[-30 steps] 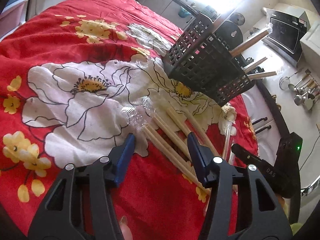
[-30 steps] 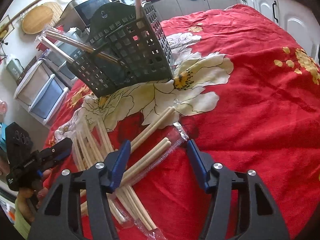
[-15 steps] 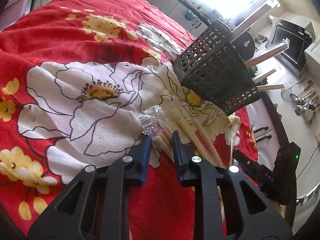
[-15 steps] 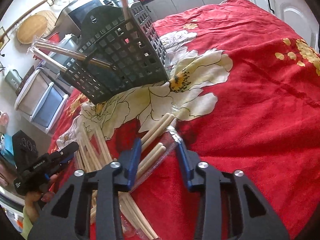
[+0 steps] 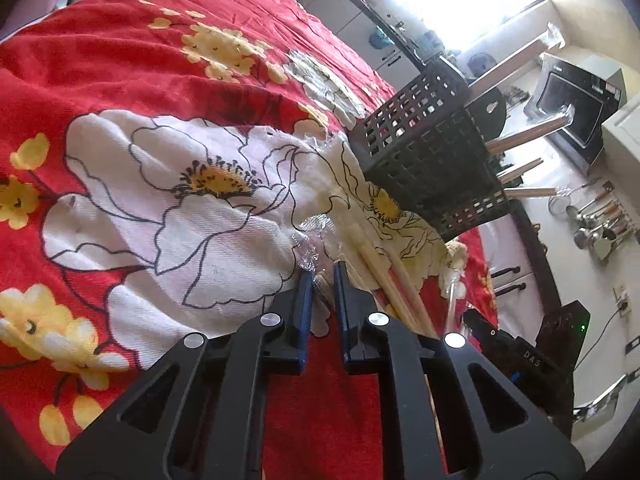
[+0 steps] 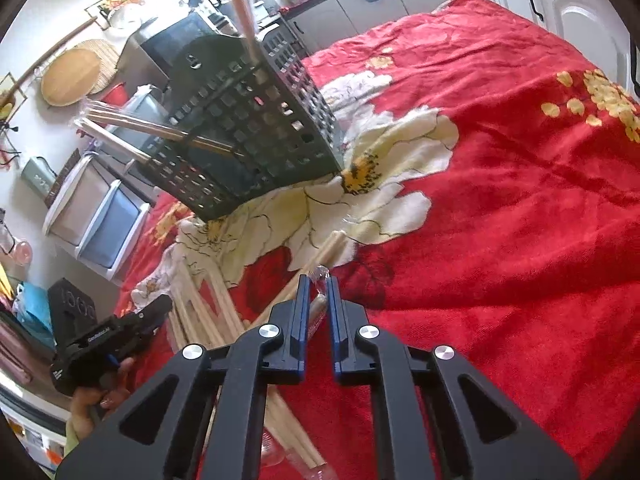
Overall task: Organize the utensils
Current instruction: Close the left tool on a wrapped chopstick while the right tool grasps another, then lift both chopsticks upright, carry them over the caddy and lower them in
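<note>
Several plastic-wrapped pairs of wooden chopsticks [image 5: 380, 264] lie in a loose pile on the red flowered cloth [image 5: 120, 80], in front of a black lattice utensil basket [image 5: 432, 160] that holds a few wrapped pairs. My left gripper [image 5: 322, 276] is shut on the crinkled wrapper end of one pair. My right gripper [image 6: 318, 284] is shut on the wrapped tip of another pair [image 6: 316, 312]. The basket [image 6: 248, 132] stands just beyond the pile [image 6: 208, 304] in the right wrist view.
The left gripper's body [image 6: 104, 340] shows at the right view's lower left; the right gripper's body [image 5: 532, 360] at the left view's lower right. Storage bins [image 6: 96, 216], a microwave [image 5: 576, 100] and hanging ladles [image 5: 600, 224] stand past the table edge.
Both grippers went from wide open to shut, each closing on a wrapped chopstick pair, and both moved forward toward the pile.
</note>
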The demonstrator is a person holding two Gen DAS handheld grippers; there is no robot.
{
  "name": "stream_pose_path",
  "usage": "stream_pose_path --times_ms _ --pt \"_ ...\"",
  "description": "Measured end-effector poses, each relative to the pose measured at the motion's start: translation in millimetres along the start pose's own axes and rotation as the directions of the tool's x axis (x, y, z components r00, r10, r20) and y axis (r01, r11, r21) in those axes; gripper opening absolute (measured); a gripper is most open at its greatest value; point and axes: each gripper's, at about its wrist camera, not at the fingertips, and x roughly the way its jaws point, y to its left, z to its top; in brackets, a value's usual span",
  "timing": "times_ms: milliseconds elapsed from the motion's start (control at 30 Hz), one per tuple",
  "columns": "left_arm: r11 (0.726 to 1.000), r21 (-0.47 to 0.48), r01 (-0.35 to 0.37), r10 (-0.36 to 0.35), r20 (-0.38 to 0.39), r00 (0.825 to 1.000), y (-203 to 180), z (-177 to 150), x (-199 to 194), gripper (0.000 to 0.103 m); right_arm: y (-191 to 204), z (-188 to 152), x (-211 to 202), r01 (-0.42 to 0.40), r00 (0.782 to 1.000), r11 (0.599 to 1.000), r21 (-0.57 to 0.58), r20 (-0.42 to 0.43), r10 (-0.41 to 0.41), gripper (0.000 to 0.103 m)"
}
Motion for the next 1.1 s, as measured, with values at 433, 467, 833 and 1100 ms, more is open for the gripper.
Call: stream_pose_path --times_ms 433,467,833,1100 --pt "0.992 0.127 0.002 -0.022 0.155 0.988 -38 10 -57 0.005 42 14 -34 -0.068 0.993 0.991 -0.117 0.084 0.078 0.007" --pt "0.990 0.138 0.001 -0.025 0.169 0.985 -42 11 -62 0.005 47 16 -39 -0.079 0.991 0.988 -0.134 0.093 0.092 0.007" --pt "0.970 0.242 0.017 -0.083 0.262 0.962 -83 23 -96 0.003 100 37 -79 -0.155 0.961 0.946 -0.285 0.177 0.211 0.006" --pt "0.942 0.333 0.045 -0.145 0.283 0.948 -121 32 -107 0.003 117 52 -102 -0.159 0.942 0.924 -0.347 0.228 0.247 0.006"
